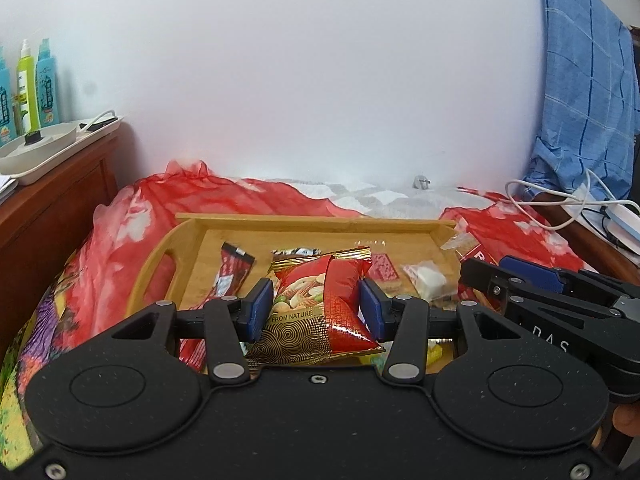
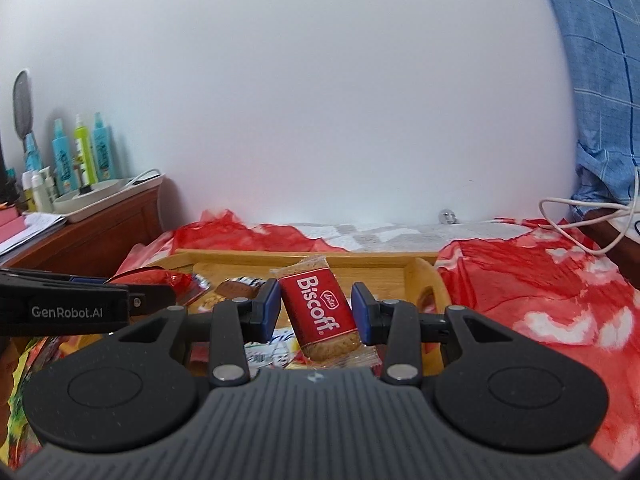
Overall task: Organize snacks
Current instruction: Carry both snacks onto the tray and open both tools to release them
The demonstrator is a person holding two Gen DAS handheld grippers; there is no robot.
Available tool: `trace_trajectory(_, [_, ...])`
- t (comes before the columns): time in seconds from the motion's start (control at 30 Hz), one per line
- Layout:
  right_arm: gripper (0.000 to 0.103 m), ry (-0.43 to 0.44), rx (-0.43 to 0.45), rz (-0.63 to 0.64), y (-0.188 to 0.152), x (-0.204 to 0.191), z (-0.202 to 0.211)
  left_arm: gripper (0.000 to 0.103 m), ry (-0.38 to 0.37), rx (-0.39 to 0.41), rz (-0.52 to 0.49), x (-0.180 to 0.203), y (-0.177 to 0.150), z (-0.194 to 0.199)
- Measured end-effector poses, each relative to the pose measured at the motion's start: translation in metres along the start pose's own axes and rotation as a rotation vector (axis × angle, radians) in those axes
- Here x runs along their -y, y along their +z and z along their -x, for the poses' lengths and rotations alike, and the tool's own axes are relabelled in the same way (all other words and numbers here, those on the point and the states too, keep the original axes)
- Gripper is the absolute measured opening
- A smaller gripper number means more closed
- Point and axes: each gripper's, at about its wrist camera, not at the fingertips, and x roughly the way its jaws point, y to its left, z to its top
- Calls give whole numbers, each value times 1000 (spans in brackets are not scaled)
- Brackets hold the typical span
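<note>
Left wrist view, centre of frame: left gripper (image 1: 318, 307) clamped on a puffy red-and-gold nut packet (image 1: 320, 308), blue pads (image 1: 261, 308) pressing both sides, packet crumpled and glossy, held above the near end of a bamboo tray (image 1: 192, 232). On the tray floor beyond: a dark red stick wrapper (image 1: 232, 276), a pink patterned wafer pack (image 1: 385, 271), a clear pack with white contents (image 1: 426, 278). At right edge of frame, right gripper (image 1: 520, 280) seen side-on, black with blue pad.

Right wrist view, centre of frame: right gripper (image 2: 316, 307) closed on a red Biscoff biscuit pack (image 2: 318, 314), tilted, brown biscuit showing through the clear lower end, lifted over the tray's right handle end (image 2: 432, 284). Only here legible: the brand lettering. At left edge, the left gripper's arm (image 2: 80, 308) with white lettering.

Underneath, in both: a rumpled red floral blanket (image 2: 540, 300) over a bed, plain white wall behind. Upper left: wooden cabinet (image 1: 60, 200) with a white tray (image 1: 48, 148) and teal and green bottles (image 1: 38, 84). Upper right: blue checked cloth (image 1: 580, 80), white cable (image 1: 560, 200)
</note>
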Motion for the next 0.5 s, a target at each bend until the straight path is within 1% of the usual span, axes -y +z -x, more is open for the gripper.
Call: trace_trajectory(0.5, [44,-25,-20,-98,13,28,-42,45,35,-18,-10,25,19,-51])
